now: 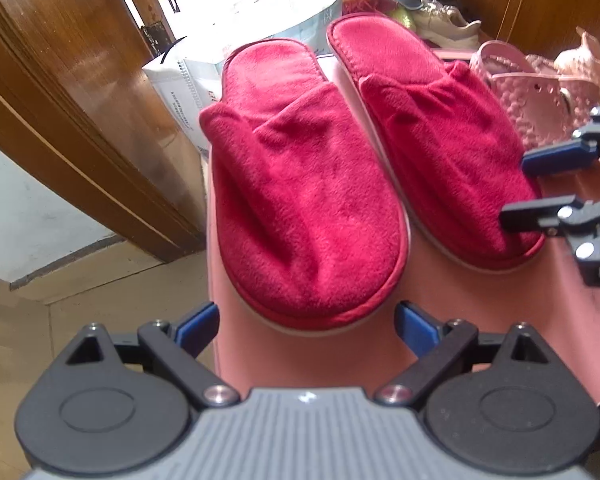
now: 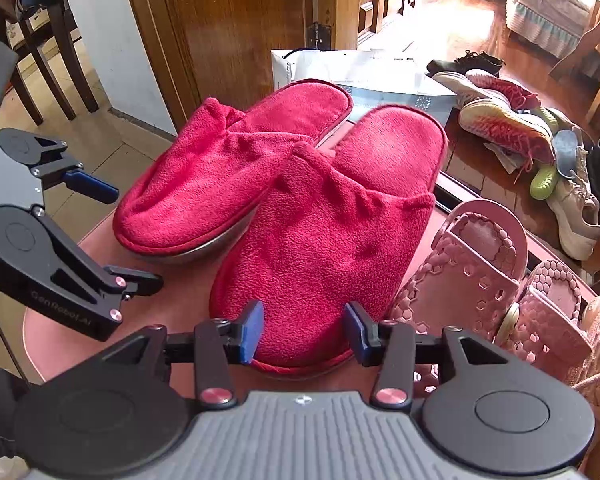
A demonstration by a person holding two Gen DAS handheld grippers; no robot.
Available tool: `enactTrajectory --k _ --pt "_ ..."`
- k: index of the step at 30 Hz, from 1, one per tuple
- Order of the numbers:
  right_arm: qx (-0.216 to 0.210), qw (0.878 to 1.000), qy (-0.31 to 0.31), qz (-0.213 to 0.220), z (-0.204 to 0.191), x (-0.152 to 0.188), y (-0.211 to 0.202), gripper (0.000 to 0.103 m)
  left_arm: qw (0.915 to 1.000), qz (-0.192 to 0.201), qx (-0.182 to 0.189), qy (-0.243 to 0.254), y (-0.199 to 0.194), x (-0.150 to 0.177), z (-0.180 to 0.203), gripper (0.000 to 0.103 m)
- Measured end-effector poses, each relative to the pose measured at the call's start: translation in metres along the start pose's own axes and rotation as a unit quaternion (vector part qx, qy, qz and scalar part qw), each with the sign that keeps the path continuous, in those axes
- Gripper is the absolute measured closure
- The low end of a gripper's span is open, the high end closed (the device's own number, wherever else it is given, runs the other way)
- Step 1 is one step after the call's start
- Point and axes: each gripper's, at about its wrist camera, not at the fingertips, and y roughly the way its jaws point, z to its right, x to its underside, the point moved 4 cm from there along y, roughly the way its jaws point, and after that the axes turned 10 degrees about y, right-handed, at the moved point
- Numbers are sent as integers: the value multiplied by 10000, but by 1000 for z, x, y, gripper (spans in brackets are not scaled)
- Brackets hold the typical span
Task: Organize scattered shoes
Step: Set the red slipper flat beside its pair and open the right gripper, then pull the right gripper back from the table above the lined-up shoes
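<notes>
Two plush fleece slippers point(image 2: 324, 240) are deep red with pale grey soles, lying on a dusty pink surface point(image 2: 172, 304). The rubbery pink sandals point(image 2: 472, 276) carry a honeycomb pattern. Each black gripper point(image 2: 304, 330) has blue finger pads point(image 2: 252, 330).

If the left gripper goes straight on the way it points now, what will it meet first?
Most likely the toe of the left red slipper, which lies between the open fingers of the left gripper; depth is unclear, so it might reach the pink surface first.

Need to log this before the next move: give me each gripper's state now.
Left gripper: open, holding nothing, behind the left red slipper.
Right gripper: closed on the toe of the right red slipper.
</notes>
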Motion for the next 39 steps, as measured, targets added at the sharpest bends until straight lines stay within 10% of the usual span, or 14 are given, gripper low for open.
enactTrajectory --k 20,26,39 --pt "-2 9959 905 -5 21 15 -48 27 9974 693 -183 -104 -60 -7 93 0" --pt "223 9903 1369 4 44 32 -70 27 9931 935 8 -704 -73 -7 104 0" --pt "473 9735 2237 -81 86 86 -115 27 9947 987 -252 -147 -81 -10 161 0"
